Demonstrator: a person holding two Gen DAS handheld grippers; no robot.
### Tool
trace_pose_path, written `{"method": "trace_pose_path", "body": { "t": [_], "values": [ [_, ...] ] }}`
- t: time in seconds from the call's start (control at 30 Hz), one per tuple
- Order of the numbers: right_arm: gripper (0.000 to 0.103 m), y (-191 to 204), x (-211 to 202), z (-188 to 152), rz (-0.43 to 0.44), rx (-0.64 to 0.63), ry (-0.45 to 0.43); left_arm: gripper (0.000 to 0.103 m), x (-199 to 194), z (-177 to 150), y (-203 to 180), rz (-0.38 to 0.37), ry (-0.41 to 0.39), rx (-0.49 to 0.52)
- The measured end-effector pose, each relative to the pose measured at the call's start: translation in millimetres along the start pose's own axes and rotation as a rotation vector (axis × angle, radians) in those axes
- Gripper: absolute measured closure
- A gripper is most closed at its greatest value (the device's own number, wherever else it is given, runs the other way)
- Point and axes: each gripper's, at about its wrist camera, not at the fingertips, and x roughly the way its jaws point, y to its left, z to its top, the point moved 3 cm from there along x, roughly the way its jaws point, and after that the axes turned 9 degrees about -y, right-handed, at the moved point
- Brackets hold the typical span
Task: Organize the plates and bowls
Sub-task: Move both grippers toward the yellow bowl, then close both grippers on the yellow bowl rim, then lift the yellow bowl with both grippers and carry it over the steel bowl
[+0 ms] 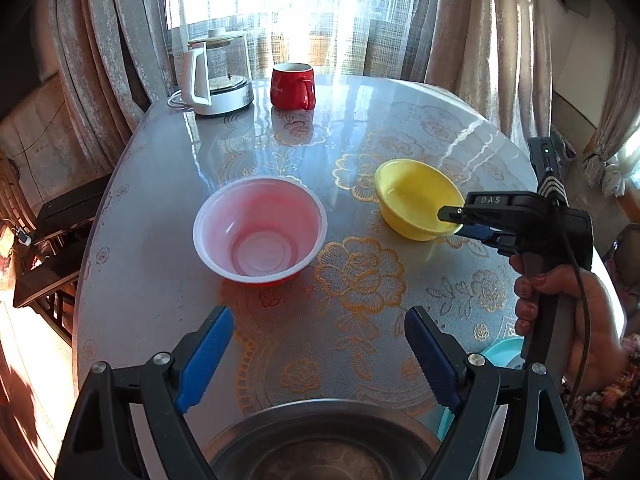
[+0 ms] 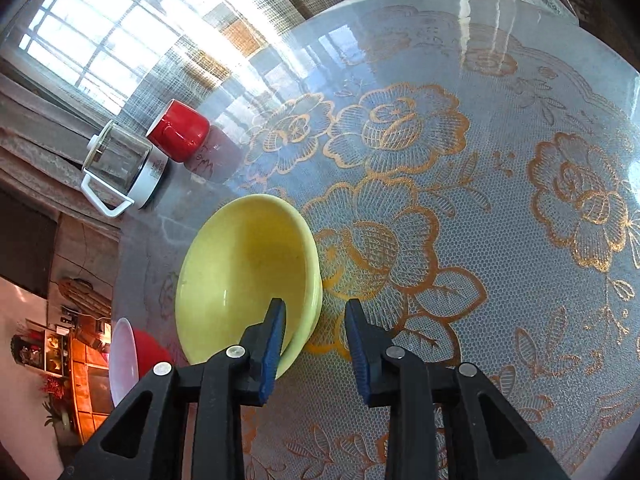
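A yellow bowl (image 1: pixel 414 196) sits on the table right of centre; it fills the middle of the right wrist view (image 2: pixel 244 276). My right gripper (image 2: pixel 316 332) is open and straddles its near rim, one finger inside the bowl and one outside; it also shows in the left wrist view (image 1: pixel 456 220). A red bowl with a white inside (image 1: pixel 258 230) stands left of centre and shows at the lower left in the right wrist view (image 2: pixel 130 354). My left gripper (image 1: pixel 320 340) is open and empty above a metal bowl (image 1: pixel 320 444) at the table's near edge.
A red mug (image 1: pixel 292 86) and a glass kettle with a white handle (image 1: pixel 218 78) stand at the far edge by the curtained window. A teal dish (image 1: pixel 504 352) lies at the near right, partly hidden. The round table (image 1: pixel 160 184) has a glossy floral cover.
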Motion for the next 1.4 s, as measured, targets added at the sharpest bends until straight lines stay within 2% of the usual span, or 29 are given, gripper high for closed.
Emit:
{"method": "trace_pose_path", "body": {
  "t": [0.23, 0.5, 0.7, 0.8, 0.83, 0.9, 0.97, 1.03, 1.1, 1.2, 1.4],
  "values": [
    [0.088, -2.2, -5.9, -3.8, 0.027, -0.032, 0.019, 0.015, 21.0, 21.1, -7.4, -0.002, 0.0, -0.018],
    [0.091, -14.1, -29.1, -11.6, 0.013, -0.093, 0.022, 0.015, 53.5, 33.2, -38.3, -0.021, 0.041, -0.015],
    [0.091, -23.4, -34.7, -16.5, 0.02, -0.092, 0.028, 0.018, 85.4, 33.4, -65.8, -0.038, 0.098, 0.028],
    [0.091, -25.1, -35.7, -18.4, 0.023, -0.102, 0.029, 0.026, 99.1, 33.6, -73.2, -0.054, 0.125, 0.02],
    [0.091, -23.7, -34.2, -18.3, 0.022, -0.105, 0.028, 0.032, 102.7, 33.4, -75.0, -0.058, 0.137, 0.016],
    [0.091, -23.9, -34.5, -18.7, 0.025, -0.104, 0.03, 0.039, 109.4, 33.1, -79.8, -0.066, 0.149, 0.015],
    [0.091, -23.8, -33.7, -18.7, 0.028, -0.104, 0.032, 0.05, 115.7, 32.3, -84.4, -0.059, 0.159, 0.031],
    [0.09, -25.1, -35.1, -19.9, 0.028, -0.102, 0.032, 0.069, 122.5, 29.6, -89.2, -0.065, 0.18, 0.057],
    [0.09, -24.8, -36.6, -21.3, 0.049, -0.096, 0.034, 0.077, 125.9, 26.7, -93.6, -0.063, 0.194, 0.083],
    [0.09, -19.8, -39.5, -24.9, 0.046, -0.115, 0.03, 0.087, 125.9, 23.1, -99.2, -0.054, 0.189, 0.123],
    [0.09, -12.8, -46.5, -33.0, 0.053, -0.109, 0.026, 0.087, 110.4, 18.9, -92.8, -0.055, 0.156, 0.15]
  ]
}}
